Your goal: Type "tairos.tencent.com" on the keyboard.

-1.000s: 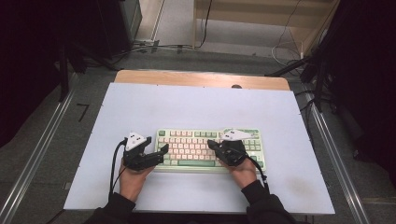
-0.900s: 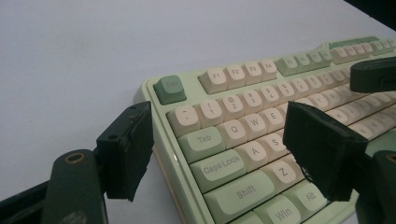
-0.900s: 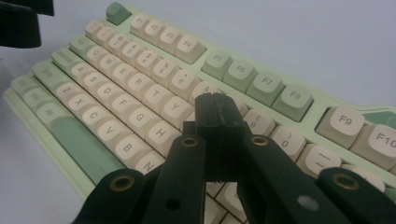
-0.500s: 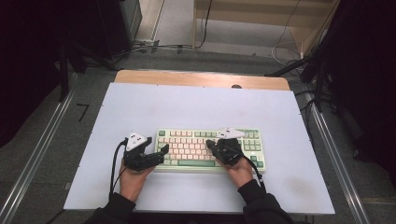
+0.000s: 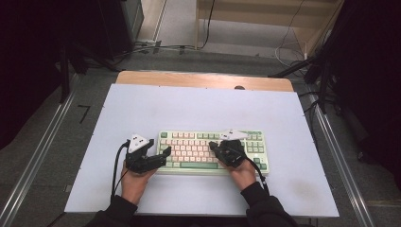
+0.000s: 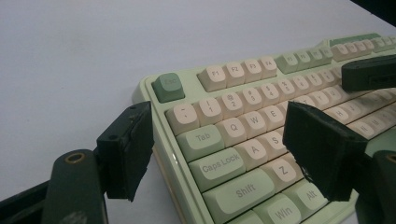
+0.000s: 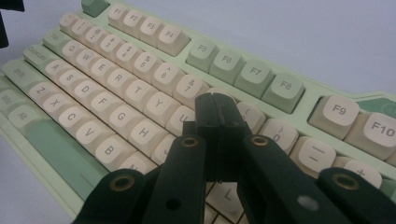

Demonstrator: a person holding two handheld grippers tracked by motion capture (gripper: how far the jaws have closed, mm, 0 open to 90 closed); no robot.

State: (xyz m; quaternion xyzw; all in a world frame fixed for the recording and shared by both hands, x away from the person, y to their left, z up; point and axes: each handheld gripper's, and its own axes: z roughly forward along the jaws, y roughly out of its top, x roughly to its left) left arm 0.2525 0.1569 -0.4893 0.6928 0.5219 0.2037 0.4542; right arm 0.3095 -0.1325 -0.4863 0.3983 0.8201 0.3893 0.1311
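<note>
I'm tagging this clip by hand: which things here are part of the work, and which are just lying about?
In use:
keyboard
left tongs, open, straddling the keyboard's left edge
right tongs, shut, tips over the keys
white mat under the keyboard

Lying about:
floor cables
wooden shelf behind the table

One keyboard (image 5: 213,151), two grippers (image 5: 165,153)
</note>
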